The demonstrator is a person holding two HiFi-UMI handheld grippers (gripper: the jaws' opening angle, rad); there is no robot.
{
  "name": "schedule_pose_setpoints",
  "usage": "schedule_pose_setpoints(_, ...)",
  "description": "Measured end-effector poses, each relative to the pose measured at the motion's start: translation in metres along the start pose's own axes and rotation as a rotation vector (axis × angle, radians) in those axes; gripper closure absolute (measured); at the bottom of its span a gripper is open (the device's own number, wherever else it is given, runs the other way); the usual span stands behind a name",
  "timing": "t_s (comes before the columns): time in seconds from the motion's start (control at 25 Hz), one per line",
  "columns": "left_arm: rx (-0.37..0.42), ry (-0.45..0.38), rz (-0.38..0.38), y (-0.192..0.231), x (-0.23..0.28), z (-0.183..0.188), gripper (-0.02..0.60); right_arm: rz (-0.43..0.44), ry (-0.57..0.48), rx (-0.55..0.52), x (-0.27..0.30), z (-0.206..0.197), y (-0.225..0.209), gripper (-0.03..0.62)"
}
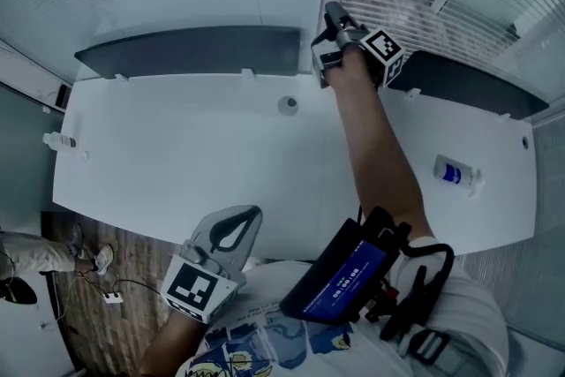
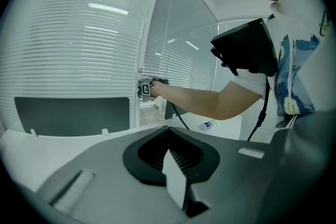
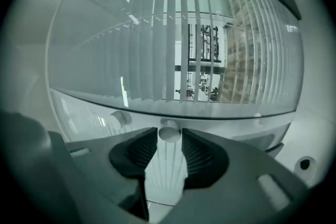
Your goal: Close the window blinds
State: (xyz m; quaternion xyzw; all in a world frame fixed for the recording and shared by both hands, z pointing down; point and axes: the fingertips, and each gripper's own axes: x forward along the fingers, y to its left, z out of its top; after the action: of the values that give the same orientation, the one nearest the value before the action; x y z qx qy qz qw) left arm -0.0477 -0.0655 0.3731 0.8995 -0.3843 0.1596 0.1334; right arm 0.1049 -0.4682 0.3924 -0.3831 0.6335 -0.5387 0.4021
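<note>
Left claw [image 2: 168, 129] together, empty | right claw [image 3: 169, 132] apart around blind knob [image 3: 169, 130] | pad contact unclear

Right gripper [image 3: 169, 140] jaws apart, small white round knob [image 3: 169, 131] sitting between the tips, close beside both pads. Blinds [image 3: 157, 44] fill the frame beyond it. Slats partly open on the right, room visible through the gaps.
</note>
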Motion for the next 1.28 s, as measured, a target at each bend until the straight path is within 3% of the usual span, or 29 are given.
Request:
schedule_pose_setpoints(0.24,0.002,-0.003,0.003,0.000,-0.001,0.000,0.578,-0.013,0.009,0.032,0.004,0.001,0.000,0.473)
schedule_pose_setpoints(0.4,-0.006,0.003,0.004,0.001,0.000,0.000,0.578,-0.067,0.016,-0.104,0.004,0.003,0.000,0.473)
schedule_pose_setpoints(0.88,-0.011,0.005,0.002,0.001,0.000,-0.001,0.578,-0.466,0.195,-1.003,0.006,-0.002,0.006,0.470)
schedule_pose_setpoints(1.08,-0.024,0.005,0.005,0.000,0.000,-0.001,0.578,-0.558,0.237,-1.270,0.006,-0.003,0.005,0.470)
schedule_pose_setpoints(1.28,-0.027,0.005,0.005,0.000,0.000,-0.001,0.578,-0.623,0.268,-1.652,0.011,-0.008,0.014,0.470)
